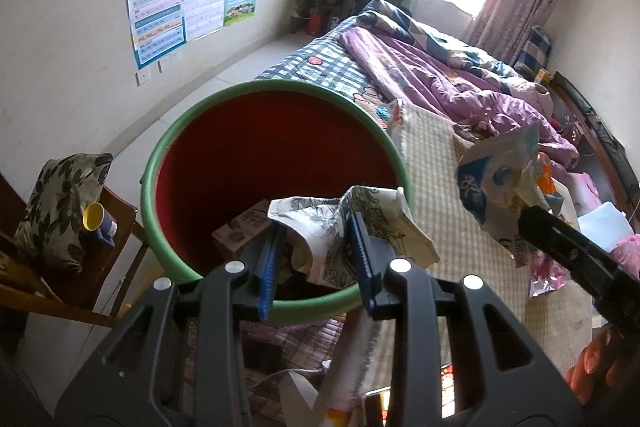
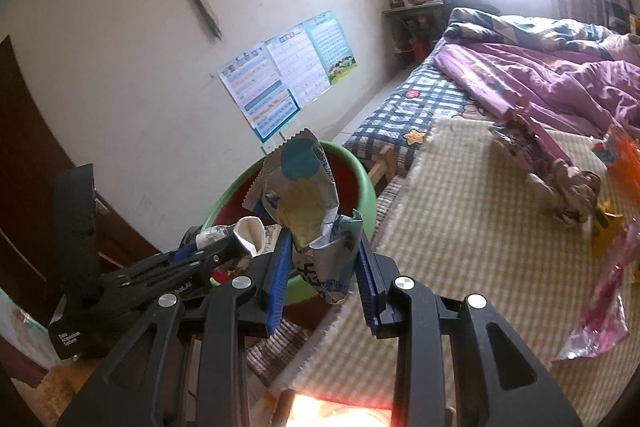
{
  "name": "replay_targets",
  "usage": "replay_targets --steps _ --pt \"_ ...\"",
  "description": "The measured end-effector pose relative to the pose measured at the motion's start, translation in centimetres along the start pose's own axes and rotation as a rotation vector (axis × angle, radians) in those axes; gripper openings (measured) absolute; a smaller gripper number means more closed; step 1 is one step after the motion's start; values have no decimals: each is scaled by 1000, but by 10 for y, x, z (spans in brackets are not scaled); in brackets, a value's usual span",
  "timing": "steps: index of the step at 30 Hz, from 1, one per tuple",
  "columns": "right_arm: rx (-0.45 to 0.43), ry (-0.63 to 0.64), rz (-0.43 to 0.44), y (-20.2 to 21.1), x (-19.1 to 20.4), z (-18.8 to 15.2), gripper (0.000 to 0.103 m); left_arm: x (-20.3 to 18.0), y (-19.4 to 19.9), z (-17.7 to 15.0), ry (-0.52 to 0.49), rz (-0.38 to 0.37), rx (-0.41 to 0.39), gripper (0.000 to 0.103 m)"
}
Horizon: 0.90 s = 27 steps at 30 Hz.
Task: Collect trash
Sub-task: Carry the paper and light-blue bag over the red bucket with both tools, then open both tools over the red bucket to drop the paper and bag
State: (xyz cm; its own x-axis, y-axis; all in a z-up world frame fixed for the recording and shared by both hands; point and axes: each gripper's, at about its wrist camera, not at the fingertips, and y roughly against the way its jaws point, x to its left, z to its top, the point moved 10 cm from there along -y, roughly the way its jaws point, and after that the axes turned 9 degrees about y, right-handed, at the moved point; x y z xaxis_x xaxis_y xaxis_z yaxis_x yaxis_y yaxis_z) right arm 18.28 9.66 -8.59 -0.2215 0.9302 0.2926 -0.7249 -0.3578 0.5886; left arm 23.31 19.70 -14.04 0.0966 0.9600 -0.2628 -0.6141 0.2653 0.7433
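Note:
A round bin (image 1: 276, 155) with a green rim and red inside stands beside the bed. My left gripper (image 1: 316, 247) is shut on a crumpled white printed wrapper (image 1: 352, 227) and holds it over the bin's near rim. A small box (image 1: 244, 227) lies in the bin. My right gripper (image 2: 322, 255) is shut on a crumpled blue-and-silver snack bag (image 2: 304, 199), just right of the bin (image 2: 360, 179). That bag (image 1: 496, 179) and the right gripper's black finger (image 1: 560, 243) also show in the left wrist view. The left gripper (image 2: 224, 247) shows in the right wrist view.
More wrappers lie on the checked straw mat (image 2: 460, 227) on the bed: a crumpled purple one (image 2: 552, 171), an orange one (image 2: 620, 155), a pink one (image 2: 608, 307). A purple quilt (image 1: 460, 75) covers the far bed. A wooden chair (image 1: 100, 267) with a cushion and cup (image 1: 98, 221) stands left.

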Motion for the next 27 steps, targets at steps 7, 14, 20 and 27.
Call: replay_targets --steps 7,14,20,27 --pt "15 2 13 -23 7 8 31 11 -12 8 6 23 8 31" --pt "26 6 12 -42 10 9 31 31 -24 13 21 63 18 31" --pt "51 0 20 -55 13 6 32 39 -30 14 28 71 28 31" --pt "67 7 18 -65 19 5 32 42 -40 17 27 66 40 32"
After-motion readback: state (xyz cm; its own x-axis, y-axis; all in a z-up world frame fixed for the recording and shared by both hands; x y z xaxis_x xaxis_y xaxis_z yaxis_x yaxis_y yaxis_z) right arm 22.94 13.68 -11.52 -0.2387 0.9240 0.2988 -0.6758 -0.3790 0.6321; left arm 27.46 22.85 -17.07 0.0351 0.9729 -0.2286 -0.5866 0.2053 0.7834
